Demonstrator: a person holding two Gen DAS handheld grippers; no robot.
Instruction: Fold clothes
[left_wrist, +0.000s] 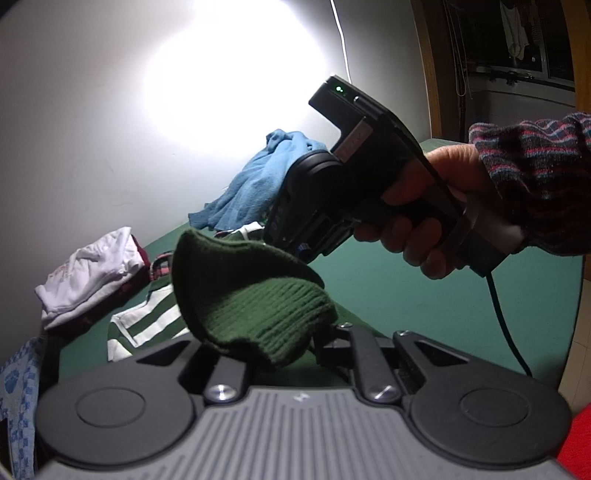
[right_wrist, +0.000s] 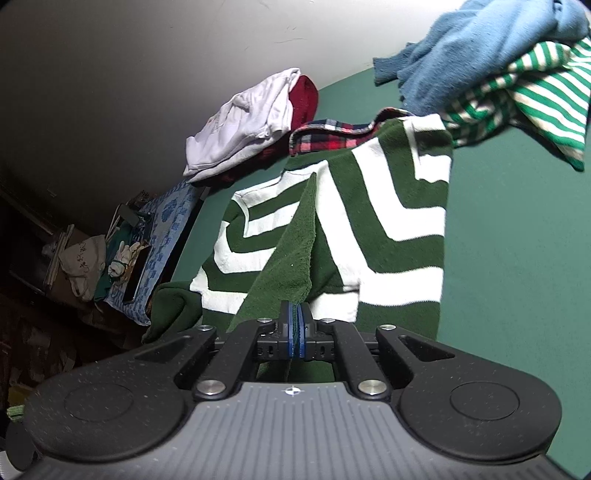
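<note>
Surface: green surface (right_wrist: 517, 240) against a pale wall, as we see it.
Sweater: our dark green and white striped sweater (right_wrist: 388, 229) lies partly on it, one edge lifted.
Right gripper (right_wrist: 296, 326): fingers clamped on that green edge.
Left gripper (left_wrist: 280, 354): we cannot tell its grip; a ribbed green cuff (left_wrist: 255, 295) covers the fingers.
Piles: blue garment (right_wrist: 480, 48), white folded garment (right_wrist: 243, 122).

cluttered side shelf (right_wrist: 92, 266) beside green table (right_wrist: 517, 258), white wall (right_wrist: 110, 74).
</note>
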